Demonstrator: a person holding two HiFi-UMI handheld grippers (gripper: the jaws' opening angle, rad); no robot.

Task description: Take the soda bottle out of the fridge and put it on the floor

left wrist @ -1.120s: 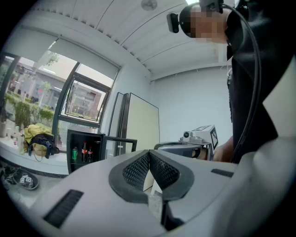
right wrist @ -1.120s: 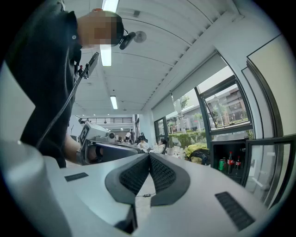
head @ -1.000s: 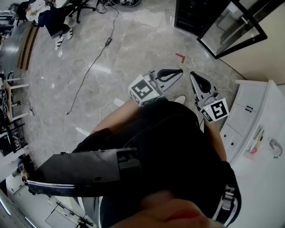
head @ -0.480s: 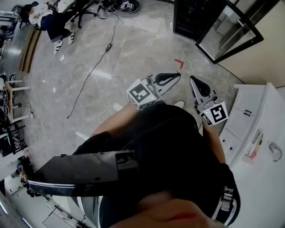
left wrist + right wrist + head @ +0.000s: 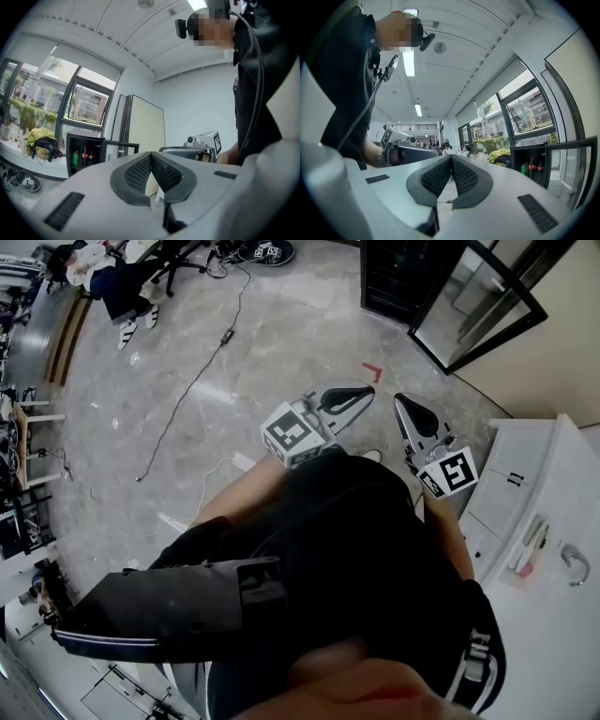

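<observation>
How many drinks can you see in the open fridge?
3: a green can at left, a soda bottle beside it, a second bottle further right. More may be hidden.

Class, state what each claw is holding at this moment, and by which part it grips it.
Nothing is held: the left claw and the right claw are both shut with nothing between them.

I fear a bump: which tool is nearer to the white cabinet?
Right. The right tool is held close beside the white cabinet, on its left in the head view. The left tool is farther away, beyond the right tool.
</observation>
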